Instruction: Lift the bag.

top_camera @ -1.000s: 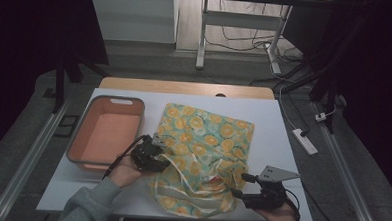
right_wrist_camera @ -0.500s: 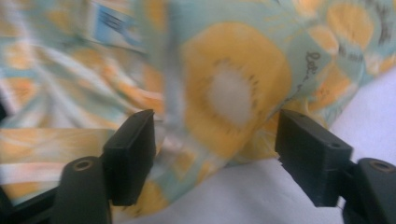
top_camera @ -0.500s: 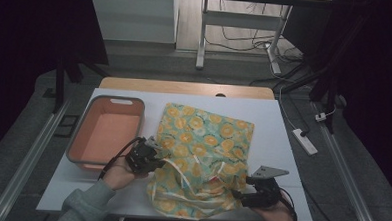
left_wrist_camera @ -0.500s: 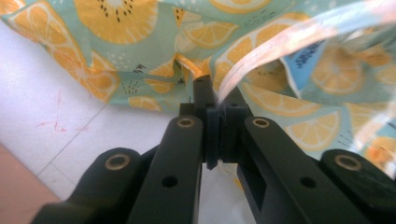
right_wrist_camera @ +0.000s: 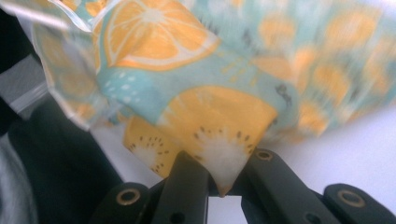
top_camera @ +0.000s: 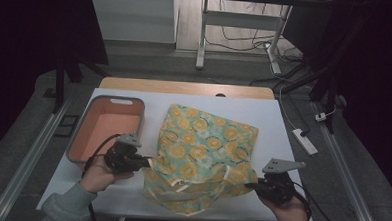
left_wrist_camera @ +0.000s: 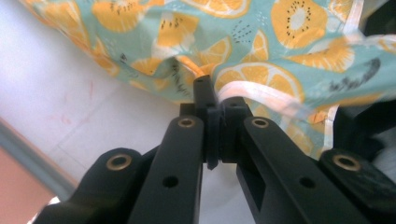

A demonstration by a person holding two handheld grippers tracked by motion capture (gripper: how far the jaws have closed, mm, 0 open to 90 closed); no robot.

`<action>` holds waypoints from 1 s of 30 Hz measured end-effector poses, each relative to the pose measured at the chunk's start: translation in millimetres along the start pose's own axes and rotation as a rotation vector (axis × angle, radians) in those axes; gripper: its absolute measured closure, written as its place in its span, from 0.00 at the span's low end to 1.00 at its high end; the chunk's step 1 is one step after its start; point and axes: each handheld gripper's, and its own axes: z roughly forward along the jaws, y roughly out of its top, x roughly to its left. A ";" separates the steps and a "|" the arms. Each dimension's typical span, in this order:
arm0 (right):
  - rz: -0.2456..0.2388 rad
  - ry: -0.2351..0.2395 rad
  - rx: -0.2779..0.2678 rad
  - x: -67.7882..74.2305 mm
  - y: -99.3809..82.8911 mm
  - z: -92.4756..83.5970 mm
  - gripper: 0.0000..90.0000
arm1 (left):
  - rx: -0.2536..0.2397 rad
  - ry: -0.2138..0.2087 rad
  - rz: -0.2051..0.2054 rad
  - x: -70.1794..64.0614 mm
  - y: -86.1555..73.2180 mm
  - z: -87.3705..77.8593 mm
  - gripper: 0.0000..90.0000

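Observation:
A teal cloth printed with orange fruit slices lies on the white table. My left gripper is shut on the cloth's left edge. In the left gripper view its jaws pinch the white hem of the cloth. My right gripper has just been closing its jaws and is now shut on the near right corner. The right gripper view shows that corner of the cloth pinched between the jaws. The cloth's near edge hangs stretched between the two grippers.
A salmon-pink tray stands on the table's left side, just beyond my left hand. A white power strip lies on the floor to the right. The table's front edge runs just below both hands.
My left gripper has moved left with the cloth's edge, and the right one has taken hold of the near right corner. The bunched near part of the cloth is now pulled wider.

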 end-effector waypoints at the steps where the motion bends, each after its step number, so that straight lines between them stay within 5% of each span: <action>1: -0.004 0.002 -0.033 -0.9 5.0 -4.3 0.99 | -0.030 -0.003 0.001 -0.3 3.0 -7.7 0.99; 6: -0.027 -0.044 -0.166 -11.4 33.9 -17.5 0.99 | -0.151 0.001 0.010 0.0 17.8 -33.8 0.99; 9: -0.021 -0.051 -0.258 -22.6 57.3 -25.9 0.99 | -0.224 -0.033 -0.001 3.9 28.0 -46.3 0.99; 19: -0.062 -0.108 -0.416 -36.4 120.5 -54.9 0.99 | -0.432 -0.011 0.010 7.4 67.1 -94.1 0.99; 21: -0.056 -0.153 -0.429 -41.3 129.2 -62.3 0.99 | -0.442 0.007 0.022 8.2 75.1 -99.2 0.99; 24: -0.016 -0.149 -0.471 -55.6 132.9 -63.0 0.99 | -0.431 0.059 0.021 11.7 83.2 -95.0 0.99; 30: 0.015 -0.186 -0.386 -75.2 129.8 -33.3 0.99 | -0.320 0.071 -0.025 34.3 86.9 -49.7 0.98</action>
